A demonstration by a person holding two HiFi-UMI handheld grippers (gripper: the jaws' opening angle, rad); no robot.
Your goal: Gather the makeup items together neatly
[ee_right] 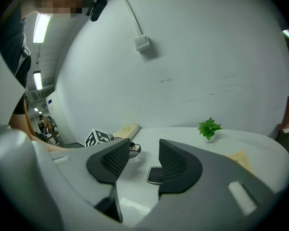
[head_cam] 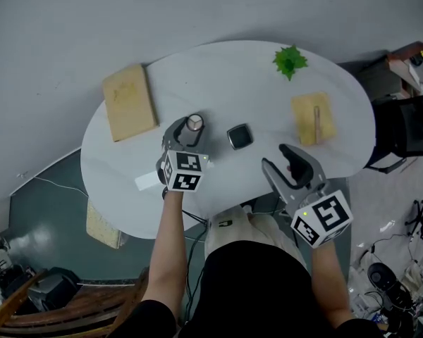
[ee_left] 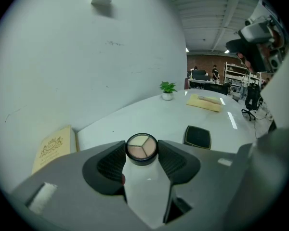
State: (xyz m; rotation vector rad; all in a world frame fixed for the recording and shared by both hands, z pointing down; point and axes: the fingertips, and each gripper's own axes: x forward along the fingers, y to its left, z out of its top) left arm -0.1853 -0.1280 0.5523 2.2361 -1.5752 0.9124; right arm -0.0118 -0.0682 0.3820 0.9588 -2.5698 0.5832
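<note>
**Round compact in the left tool, to be set beside the square one**

A white oval table (head_cam: 218, 76) stands against a plain grey wall, and the black square compact (head_cam: 240, 136) lying near its middle is the mark to steer by. The left tool (head_cam: 192, 129) is just left of that compact, its pads clenched on the rim of a round compact (ee_left: 141, 146) whose three-shade face points up. The right tool (ee_right: 144, 148) hangs released and empty on the near side of the square compact, which shows through its gap.

To do this step well, I judge the round compact should be kept level and brought down flat on the table just beside the square one. The grip should be let go only once its base rests, since a hold on a round rim can slip or tip.

A tan box (head_cam: 130, 101) lies well to the left of the square compact and a yellow pad (head_cam: 313, 118) to its right, with a thin stick (head_cam: 316, 122) on the pad. A small green plant (head_cam: 290, 61) stands beyond it, toward the far edge. Nothing lies between the two compacts; only the right tool is close enough to crowd the spot
</note>
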